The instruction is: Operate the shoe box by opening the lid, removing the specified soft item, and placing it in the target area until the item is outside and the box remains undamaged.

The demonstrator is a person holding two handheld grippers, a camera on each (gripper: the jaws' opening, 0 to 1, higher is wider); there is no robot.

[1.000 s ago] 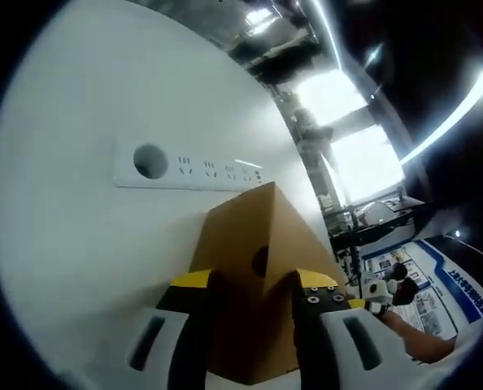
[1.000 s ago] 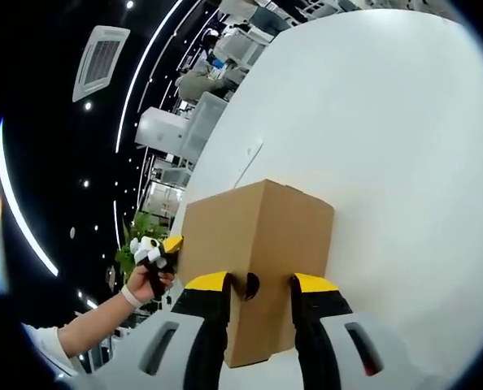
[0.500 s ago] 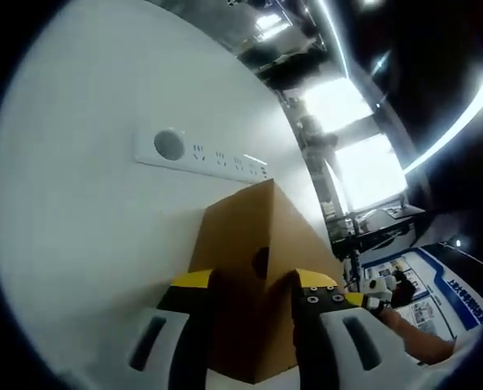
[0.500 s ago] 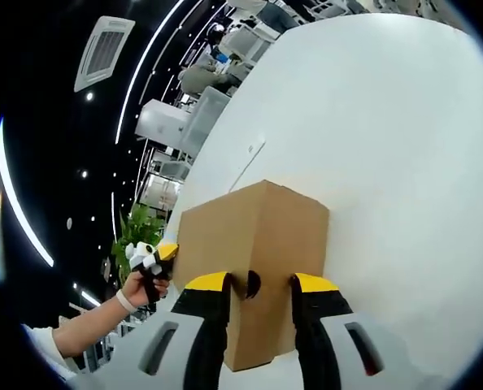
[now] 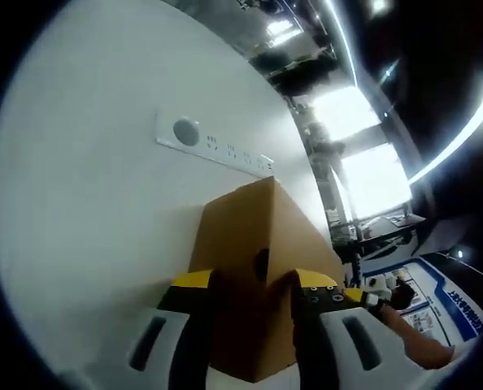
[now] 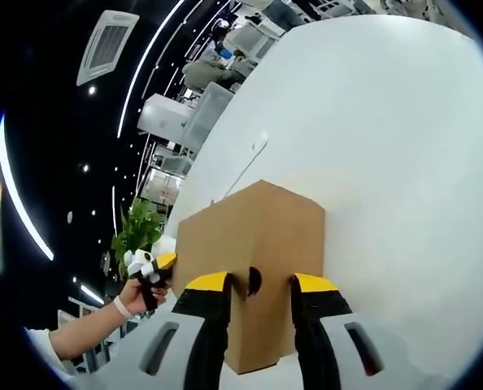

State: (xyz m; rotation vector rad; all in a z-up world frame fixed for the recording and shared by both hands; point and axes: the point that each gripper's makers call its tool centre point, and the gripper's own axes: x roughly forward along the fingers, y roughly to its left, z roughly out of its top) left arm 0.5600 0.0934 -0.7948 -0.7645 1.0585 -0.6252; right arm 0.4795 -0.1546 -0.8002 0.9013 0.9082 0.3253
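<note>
Shoe box [image 5: 254,284]: plain brown cardboard, sitting on the white table [image 5: 79,244], lid apparently on; no gap or raised edge visible from either end. Each end face has a round finger hole [image 6: 254,280].

Left gripper [image 5: 254,296]: at one end of the box, yellow-tipped jaws spread to either side of that end's hole and lying against the cardboard. Not pressed together. Whether they actually squeeze the box or just bracket it, cannot tell.

Right gripper [image 6: 255,292]: same posture at the opposite end, jaws apart, straddling the hole, box end between them. In the right gripper view the left gripper, with the person's hand on it, shows beside the box's far end.

Beyond the box, away from the left gripper: white power strip [image 5: 213,146] lying on the table, apart from the box.

Progress, my read: at or near the start. Box is bracketed at both ends, lid not lifted, soft item not out, nothing placed. All three steps remain.

Hard to tell:
- box contents, fully hidden
- the lid seam; can't make out where lid meets base
- target area, nothing marked on the table
- near bottom of the box, blocked by the jaws
</note>
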